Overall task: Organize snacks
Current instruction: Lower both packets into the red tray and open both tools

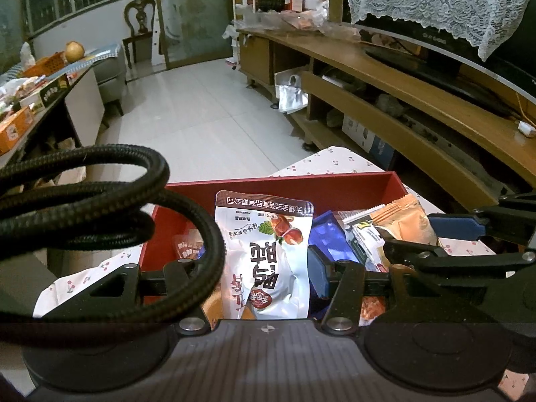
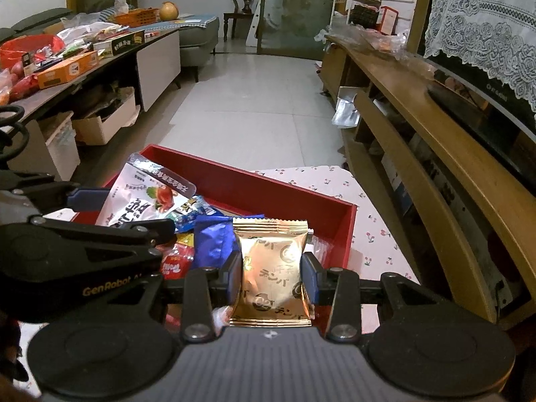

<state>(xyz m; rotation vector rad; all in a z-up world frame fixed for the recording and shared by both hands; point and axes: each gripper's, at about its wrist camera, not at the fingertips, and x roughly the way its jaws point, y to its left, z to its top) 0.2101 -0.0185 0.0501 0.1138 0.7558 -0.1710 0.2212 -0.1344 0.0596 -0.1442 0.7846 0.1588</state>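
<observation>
In the left wrist view my left gripper (image 1: 264, 268) is shut on a white snack packet (image 1: 268, 254) with a red date picture, held upright over the red box (image 1: 335, 186). A black cable hides its left finger. In the right wrist view my right gripper (image 2: 272, 278) is shut on a gold snack packet (image 2: 273, 264), its blue pads (image 2: 310, 278) pressing both sides, above the near right part of the red box (image 2: 268, 189). Blue packets (image 2: 211, 241) and a red packet (image 2: 177, 261) lie in the box. The two grippers are side by side over it.
The box sits on a cherry-print cloth (image 2: 368, 221). A long wooden TV stand (image 2: 435, 140) runs along the right. A low table (image 2: 100, 63) crowded with boxes and snacks stands to the left. A looped black cable (image 1: 100, 201) covers the left part of the left wrist view.
</observation>
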